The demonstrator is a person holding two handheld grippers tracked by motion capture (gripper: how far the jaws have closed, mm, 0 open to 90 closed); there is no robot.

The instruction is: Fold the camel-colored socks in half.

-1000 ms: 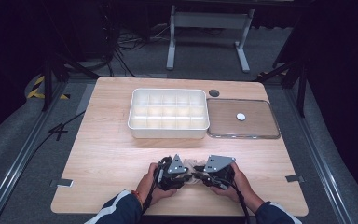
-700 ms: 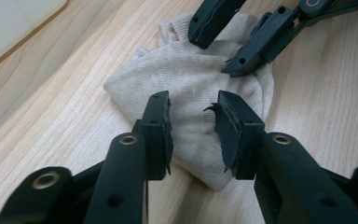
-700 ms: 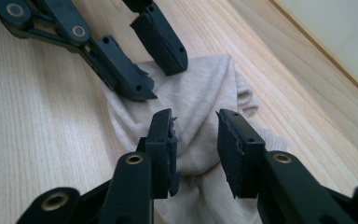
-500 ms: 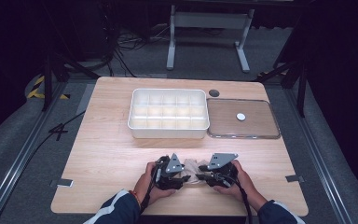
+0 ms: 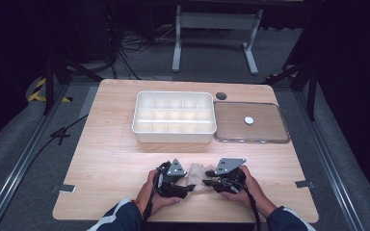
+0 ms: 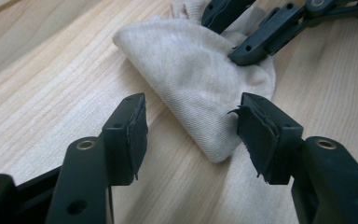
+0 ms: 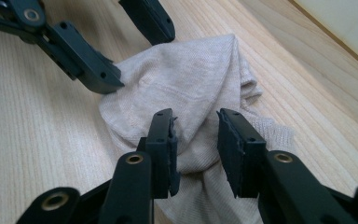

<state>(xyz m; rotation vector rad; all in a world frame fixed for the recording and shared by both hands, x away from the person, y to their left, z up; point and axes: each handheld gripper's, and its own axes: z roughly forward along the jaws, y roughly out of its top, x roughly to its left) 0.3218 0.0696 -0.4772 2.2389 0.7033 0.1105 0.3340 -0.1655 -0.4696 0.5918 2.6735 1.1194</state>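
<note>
Left gripper (image 6: 193, 123): your jaws have just been opening and stand spread, the sock's (image 6: 200, 79) rounded end lying loose between them, no pad on it. Right gripper (image 7: 196, 140): jaws have parted a little too, half-spread astride a bunched fold; can't tell if they pinch it. Sock sits on the worktop (image 5: 115, 159) between both grippers, well short of the white tray (image 5: 173, 137). Risks: lift now and the sock stays down or slips out; closing low, the left jaws scrape the worktop.
</note>
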